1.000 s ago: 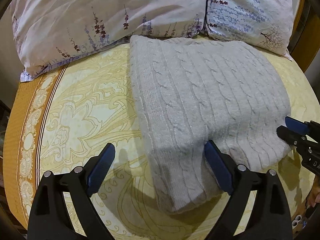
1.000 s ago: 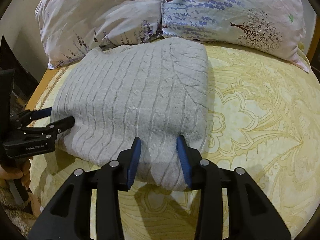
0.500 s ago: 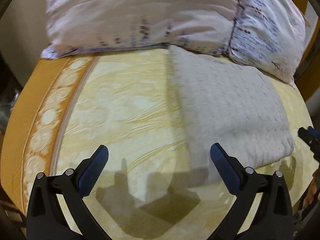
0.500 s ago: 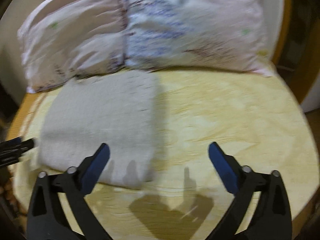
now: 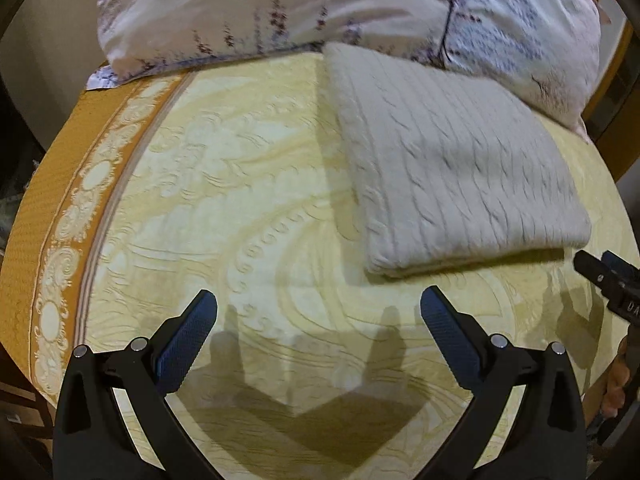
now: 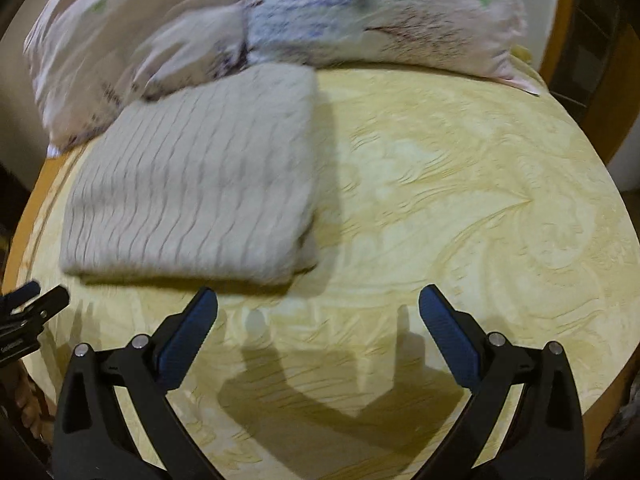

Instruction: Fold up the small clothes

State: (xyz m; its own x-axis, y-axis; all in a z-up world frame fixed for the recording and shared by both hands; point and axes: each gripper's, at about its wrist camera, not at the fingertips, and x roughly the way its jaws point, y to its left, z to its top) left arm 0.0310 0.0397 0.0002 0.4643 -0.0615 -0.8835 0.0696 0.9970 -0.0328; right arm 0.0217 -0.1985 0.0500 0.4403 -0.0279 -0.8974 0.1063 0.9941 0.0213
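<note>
Now your bed (image 5: 240, 208), under its yellow patterned cover, fills both views, with two floral pillows (image 5: 280, 8) across the top of the frame. The folded grey cable-knit sweater (image 5: 452, 168) lies flat at upper right in the left view, upper left in the right view, touching the pillows. Your left hand-held gripper (image 5: 318, 312) and right hand-held gripper (image 6: 318, 312) both gape wide over bare cover, nothing between them, having just opened.
</note>
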